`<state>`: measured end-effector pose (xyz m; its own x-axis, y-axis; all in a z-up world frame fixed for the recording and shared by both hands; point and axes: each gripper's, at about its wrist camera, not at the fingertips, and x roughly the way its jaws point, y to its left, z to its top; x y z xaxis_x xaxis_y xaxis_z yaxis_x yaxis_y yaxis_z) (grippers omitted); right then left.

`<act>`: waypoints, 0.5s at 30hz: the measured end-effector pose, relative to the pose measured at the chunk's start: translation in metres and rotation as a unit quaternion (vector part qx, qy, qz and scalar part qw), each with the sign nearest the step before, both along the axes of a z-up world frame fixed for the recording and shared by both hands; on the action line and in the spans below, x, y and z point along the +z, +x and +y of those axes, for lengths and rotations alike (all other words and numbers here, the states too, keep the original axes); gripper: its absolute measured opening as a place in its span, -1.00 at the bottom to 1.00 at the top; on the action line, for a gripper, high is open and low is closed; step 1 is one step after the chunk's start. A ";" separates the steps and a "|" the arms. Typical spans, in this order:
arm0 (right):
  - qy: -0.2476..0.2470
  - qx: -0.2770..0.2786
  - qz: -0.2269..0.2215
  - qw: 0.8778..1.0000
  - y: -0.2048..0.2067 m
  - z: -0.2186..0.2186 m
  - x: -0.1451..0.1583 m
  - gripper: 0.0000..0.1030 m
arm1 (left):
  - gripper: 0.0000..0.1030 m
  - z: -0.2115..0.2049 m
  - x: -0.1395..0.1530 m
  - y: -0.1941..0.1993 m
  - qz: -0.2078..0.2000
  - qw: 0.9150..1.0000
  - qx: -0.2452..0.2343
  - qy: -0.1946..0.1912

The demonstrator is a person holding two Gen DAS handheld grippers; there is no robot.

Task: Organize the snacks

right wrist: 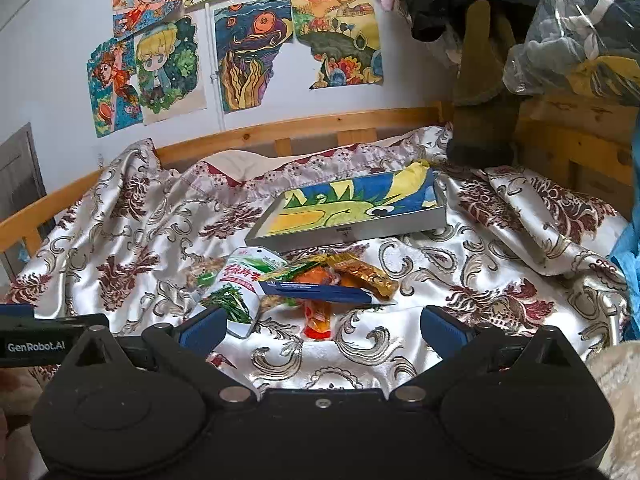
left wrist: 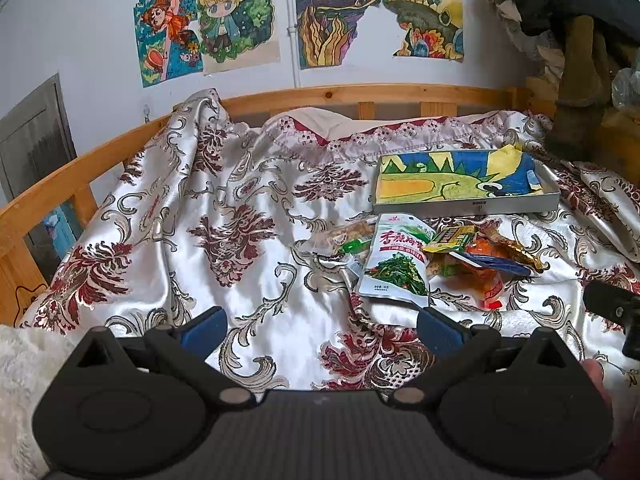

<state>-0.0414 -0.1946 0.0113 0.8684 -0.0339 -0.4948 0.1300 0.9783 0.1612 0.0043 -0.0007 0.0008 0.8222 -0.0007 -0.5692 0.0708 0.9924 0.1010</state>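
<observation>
Both grippers are hovering wide open and empty over the floral satin bedspread (left wrist: pixel 248 240): left gripper (left wrist: pixel 320 326), right gripper (right wrist: pixel 322 326). Loose snack packets (right wrist: pixel 304 284) are lying heaped just in front of the shallow grey tray lined with a dinosaur drawing (right wrist: pixel 352 232), likely the drop-off, so carries are staying short.

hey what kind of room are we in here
Most likely a child's bedroom. The snack packets lie on a satin floral bedspread inside a wooden bed rail, and hand-coloured drawings are taped to the wall behind.
</observation>
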 end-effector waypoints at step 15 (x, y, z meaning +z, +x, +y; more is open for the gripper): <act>0.056 0.026 0.074 0.995 0.084 -0.031 0.016 0.99 | 0.99 -0.021 0.014 0.082 0.056 0.996 -0.061 0.026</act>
<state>0.0428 -0.2254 0.0274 0.7847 0.0714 -0.6157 0.1108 0.9612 0.2528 0.0863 -0.0213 0.0149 0.7486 -0.0652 -0.6598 0.2045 0.9693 0.1363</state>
